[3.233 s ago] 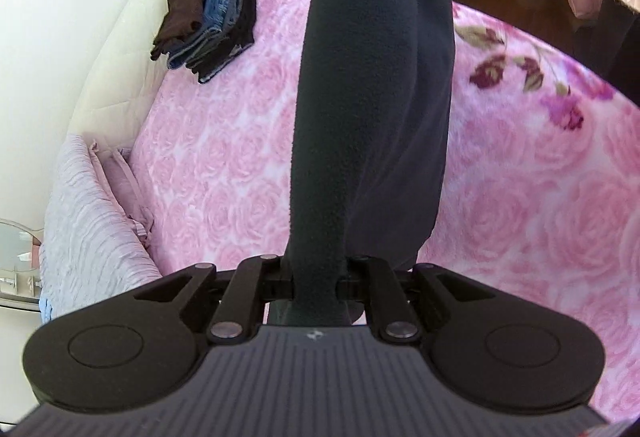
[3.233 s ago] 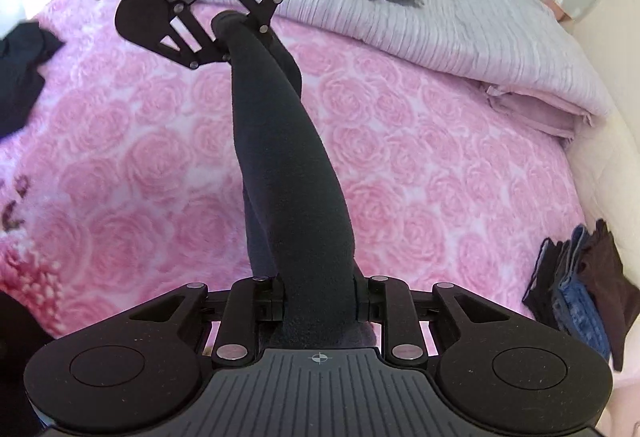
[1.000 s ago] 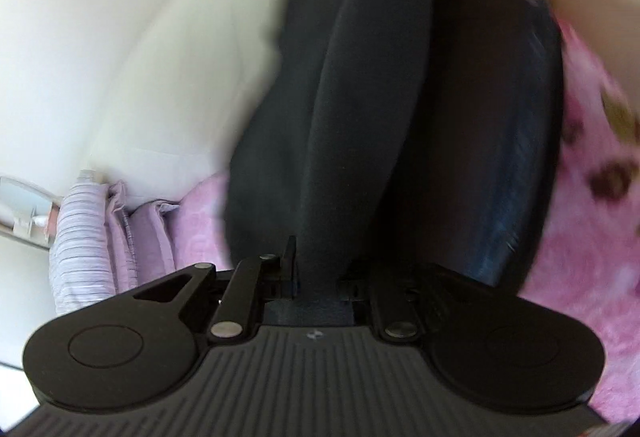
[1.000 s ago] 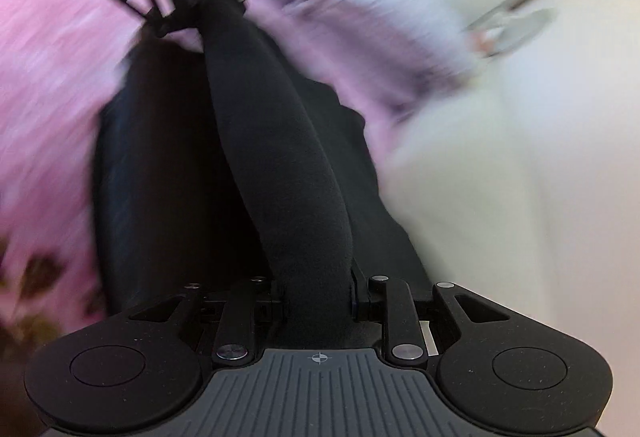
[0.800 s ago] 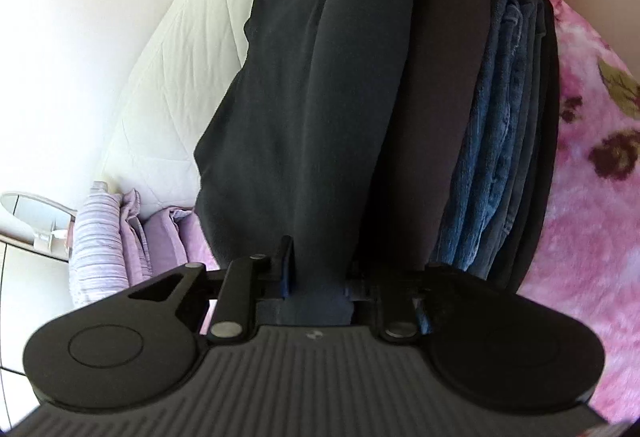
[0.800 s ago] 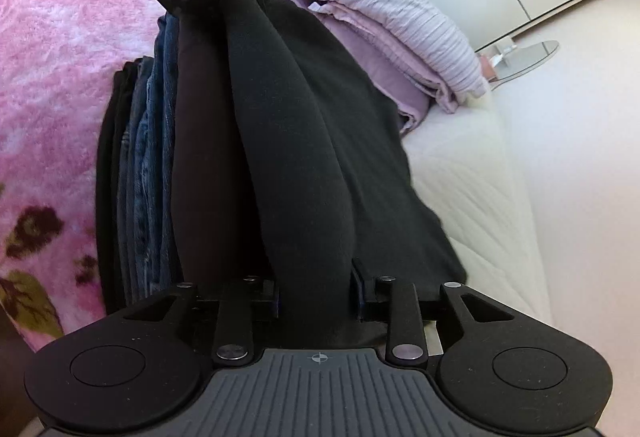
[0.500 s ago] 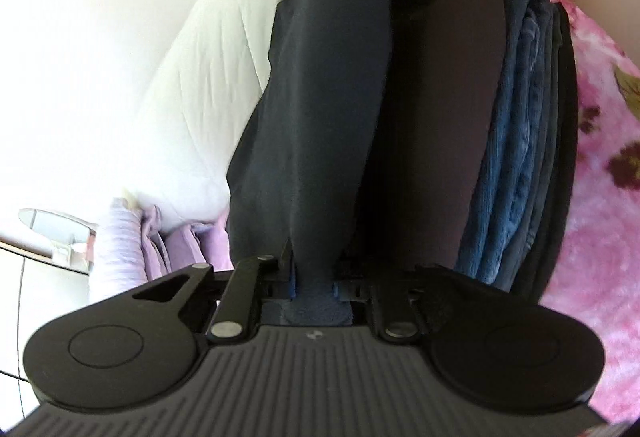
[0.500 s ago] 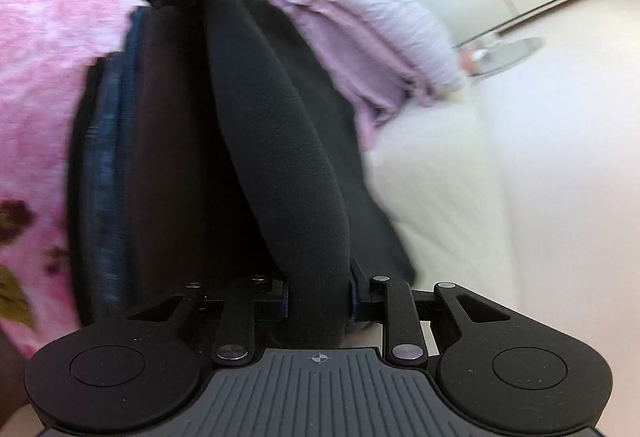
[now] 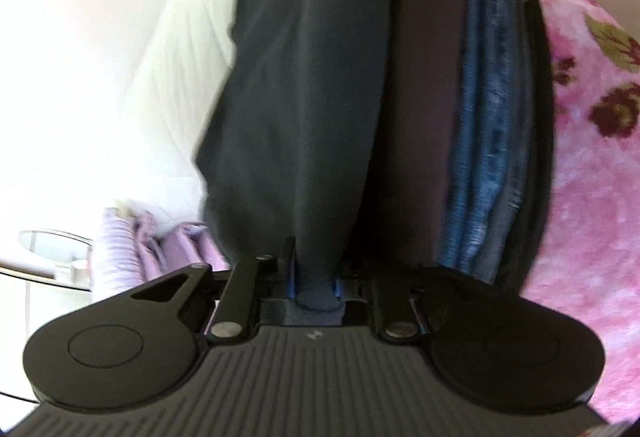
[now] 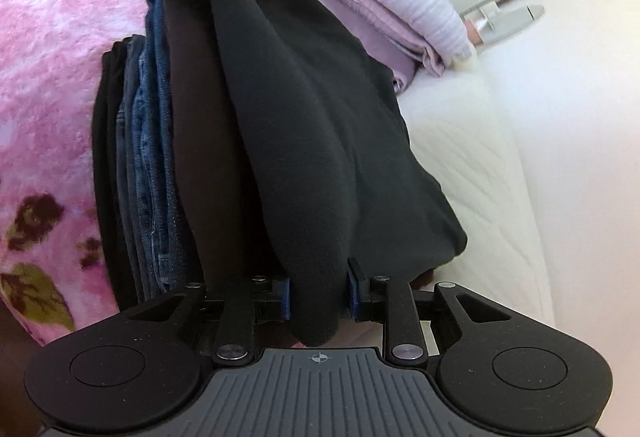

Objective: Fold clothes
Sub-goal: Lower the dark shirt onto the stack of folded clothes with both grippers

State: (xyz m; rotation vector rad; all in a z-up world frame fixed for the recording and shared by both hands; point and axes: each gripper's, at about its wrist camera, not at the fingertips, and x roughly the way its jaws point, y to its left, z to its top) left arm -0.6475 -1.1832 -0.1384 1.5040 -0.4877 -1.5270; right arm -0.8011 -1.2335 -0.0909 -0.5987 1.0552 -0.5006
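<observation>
Spanning the bed (image 10: 48,49), a pink blanket carries a stack of folded clothes (image 9: 488,125). Black fleece garment (image 10: 304,141) hangs beside it, soft, limp, light; best gripped along folded edge. Left claw (image 9: 316,283) and right claw (image 10: 318,297) each clench its ends.

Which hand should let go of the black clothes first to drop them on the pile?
Neither clearly. The left gripper and right gripper each pinch one end of the black garment, stretched between them over the folded pile. Both look equally placed, so releasing together seems best.
</observation>
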